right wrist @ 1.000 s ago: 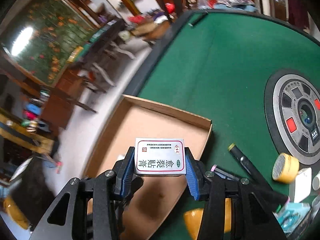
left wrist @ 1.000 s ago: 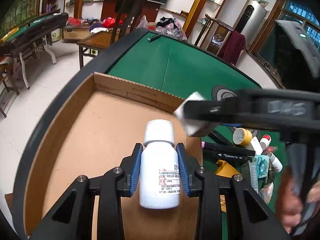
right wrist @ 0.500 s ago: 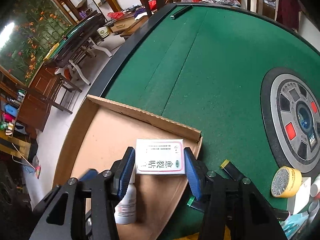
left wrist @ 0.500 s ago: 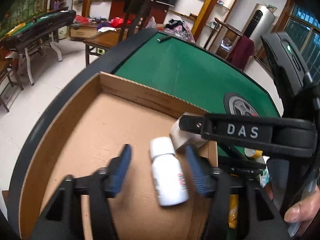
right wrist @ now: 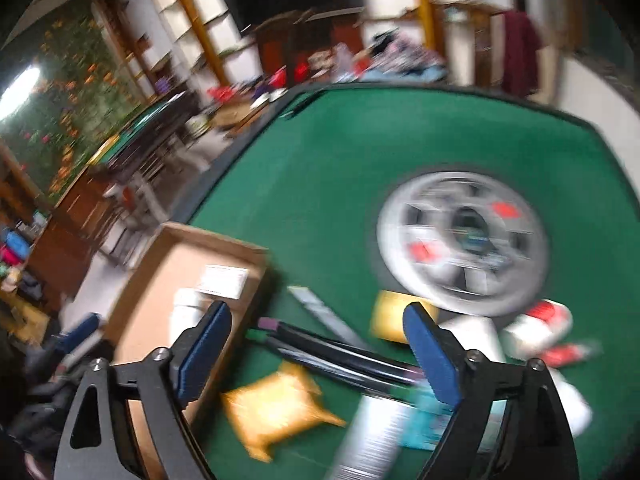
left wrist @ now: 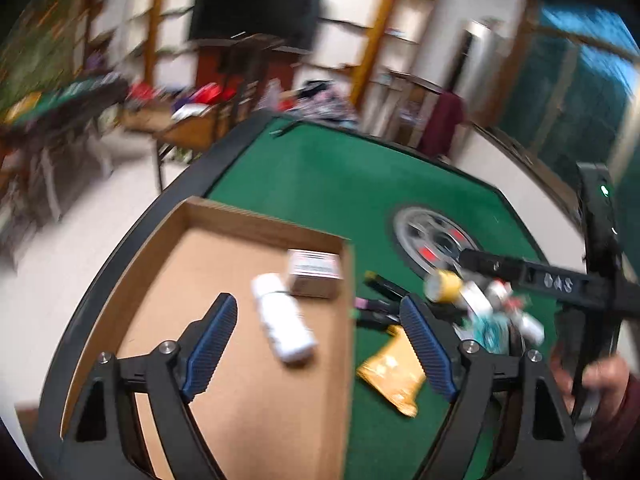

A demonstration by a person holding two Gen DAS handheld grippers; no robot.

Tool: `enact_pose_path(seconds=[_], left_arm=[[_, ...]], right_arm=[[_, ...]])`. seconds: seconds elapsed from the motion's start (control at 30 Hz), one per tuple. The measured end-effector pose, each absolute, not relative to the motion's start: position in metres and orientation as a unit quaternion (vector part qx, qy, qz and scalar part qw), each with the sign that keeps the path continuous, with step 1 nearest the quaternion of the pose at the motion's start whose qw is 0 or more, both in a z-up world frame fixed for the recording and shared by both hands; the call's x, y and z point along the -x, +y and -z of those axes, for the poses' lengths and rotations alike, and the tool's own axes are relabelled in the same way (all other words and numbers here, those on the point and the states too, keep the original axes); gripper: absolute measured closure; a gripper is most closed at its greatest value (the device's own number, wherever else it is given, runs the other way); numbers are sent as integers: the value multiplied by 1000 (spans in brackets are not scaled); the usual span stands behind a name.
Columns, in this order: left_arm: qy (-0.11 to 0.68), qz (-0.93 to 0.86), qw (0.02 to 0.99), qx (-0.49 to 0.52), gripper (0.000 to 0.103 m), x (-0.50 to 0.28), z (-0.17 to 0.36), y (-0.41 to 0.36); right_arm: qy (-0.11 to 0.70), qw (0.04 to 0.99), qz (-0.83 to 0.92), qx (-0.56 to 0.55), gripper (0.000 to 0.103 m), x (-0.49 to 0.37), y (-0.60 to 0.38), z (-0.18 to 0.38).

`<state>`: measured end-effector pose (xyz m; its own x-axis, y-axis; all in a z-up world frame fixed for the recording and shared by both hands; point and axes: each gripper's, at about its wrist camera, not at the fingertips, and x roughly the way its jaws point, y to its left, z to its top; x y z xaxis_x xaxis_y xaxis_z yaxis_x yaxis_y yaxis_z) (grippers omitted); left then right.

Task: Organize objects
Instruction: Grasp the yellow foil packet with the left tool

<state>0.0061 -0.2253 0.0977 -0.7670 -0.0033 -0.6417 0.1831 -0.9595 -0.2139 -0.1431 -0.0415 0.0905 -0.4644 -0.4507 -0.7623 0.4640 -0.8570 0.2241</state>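
- 2 things already lie in the shallow cardboard box (left wrist: 224, 392) at the lower left of the left wrist view: a white plastic bottle (left wrist: 282, 322) on its side at frame centre, and a small printed carton (left wrist: 314, 274) just above it, against the box's right wall.
- The left claw (left wrist: 320, 344) is empty, its jaws opening wide; the bottle lies below it in the gap between them but no pad presses on it.
- The right claw (right wrist: 316, 354) is also empty and opening, poised over the loose heap on the bench (right wrist: 340, 168).
- Left to sort, judging by the heap in the lower half of the right wrist view: a crinkled yellow sachet (right wrist: 276, 404), dark slim pens (right wrist: 340, 356), a yellow tape roll (right wrist: 390, 316), a teal packet (right wrist: 424, 420) and several small white tubes or bottles with red print (right wrist: 536, 324). The task looks early, with most items still outside.
- Materials: the box is matte brown corrugated board with low walls; the bench is green felt with a black rim and a round grey dial (right wrist: 460, 240) set in it; the claw pads are ribbed blue rubber on black arms.
- Motion blur hides any labels.
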Motion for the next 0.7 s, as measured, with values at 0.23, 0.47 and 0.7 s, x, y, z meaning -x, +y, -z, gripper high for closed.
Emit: enact_pose_path(seconds=[0.23, 0.47, 0.7], left_arm=[[-16, 917, 12, -397, 20, 18, -62, -135], [-92, 889, 53, -445, 20, 49, -26, -110], [-92, 873, 37, -477, 37, 54, -6, -102]], right_arm=[[-56, 174, 885, -427, 10, 143, 75, -60], [-120, 154, 886, -420, 10, 144, 140, -42], [-148, 168, 885, -408, 10, 147, 149, -30]])
